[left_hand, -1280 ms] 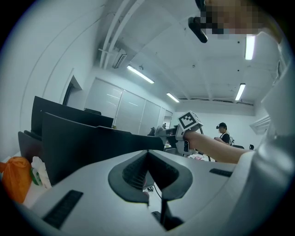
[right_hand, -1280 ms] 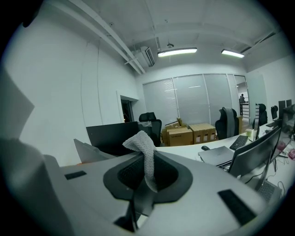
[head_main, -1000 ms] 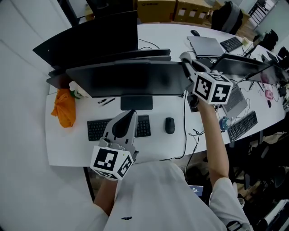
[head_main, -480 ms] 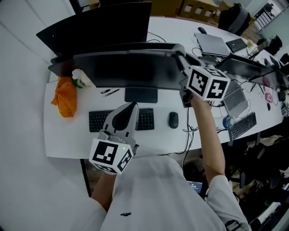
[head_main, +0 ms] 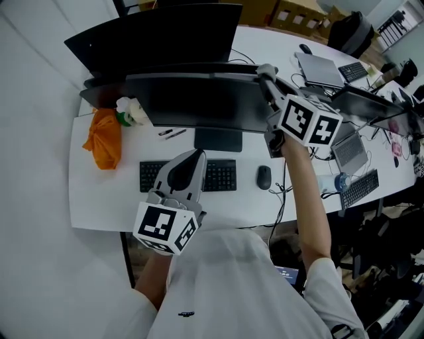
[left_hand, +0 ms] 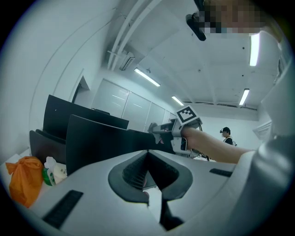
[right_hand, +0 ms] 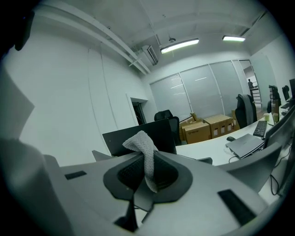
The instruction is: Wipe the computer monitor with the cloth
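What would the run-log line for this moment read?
right gripper: shut on cloth, at monitor top-right edge | left gripper: shut, empty, above keyboard | cloth-screen contact: unclear

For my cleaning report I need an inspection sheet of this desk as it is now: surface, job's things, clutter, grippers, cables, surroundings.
Surface: white desk, no stains seen.
Job's things: dark monitor upright on its stand; grey cloth pinched in the right gripper.
Clutter: orange bag, white-green item, two pens, keyboard, mouse.
Grippers: right gripper at the monitor's top right corner, jaws shut on the cloth; left gripper above the keyboard, jaws together, empty.
Cables: dark cables over the desk's right edge.
Surroundings: second monitor behind, laptop, cardboard boxes.
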`<state>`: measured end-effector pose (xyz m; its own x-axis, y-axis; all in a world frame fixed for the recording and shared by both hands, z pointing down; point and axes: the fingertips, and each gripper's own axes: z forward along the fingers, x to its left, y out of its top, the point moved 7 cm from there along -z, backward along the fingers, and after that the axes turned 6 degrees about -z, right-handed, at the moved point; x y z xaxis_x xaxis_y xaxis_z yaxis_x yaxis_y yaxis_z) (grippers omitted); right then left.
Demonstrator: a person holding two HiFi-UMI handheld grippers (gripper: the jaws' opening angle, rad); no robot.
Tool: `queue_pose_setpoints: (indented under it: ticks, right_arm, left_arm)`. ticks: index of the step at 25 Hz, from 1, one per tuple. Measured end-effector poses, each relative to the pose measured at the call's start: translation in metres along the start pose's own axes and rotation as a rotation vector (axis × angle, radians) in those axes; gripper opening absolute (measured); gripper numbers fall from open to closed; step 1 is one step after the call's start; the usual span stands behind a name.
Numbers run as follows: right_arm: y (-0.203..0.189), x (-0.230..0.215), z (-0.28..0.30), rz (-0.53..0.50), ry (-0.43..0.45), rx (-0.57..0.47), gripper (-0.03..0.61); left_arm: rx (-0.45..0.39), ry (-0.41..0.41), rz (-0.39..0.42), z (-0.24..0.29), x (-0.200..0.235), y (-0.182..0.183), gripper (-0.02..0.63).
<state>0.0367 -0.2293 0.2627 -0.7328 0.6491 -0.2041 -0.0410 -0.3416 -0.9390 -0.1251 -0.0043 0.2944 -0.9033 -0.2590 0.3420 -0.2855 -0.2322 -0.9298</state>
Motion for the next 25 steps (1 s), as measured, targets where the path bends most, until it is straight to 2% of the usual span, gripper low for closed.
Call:
queue_pose_setpoints:
  ticks: [11, 25]
  right_arm:
    - [0.002, 0.046, 0.025, -0.040, 0.048, 0.015, 0.038]
    - [0.002, 0.107, 0.064, -0.065, 0.085, 0.023, 0.038]
  left_arm:
    - [-0.011, -0.003, -0.003, -0.015, 0.024, 0.006, 0.018]
    - [-0.034, 0.036, -0.026, -0.036, 0.061, 0.012, 0.018]
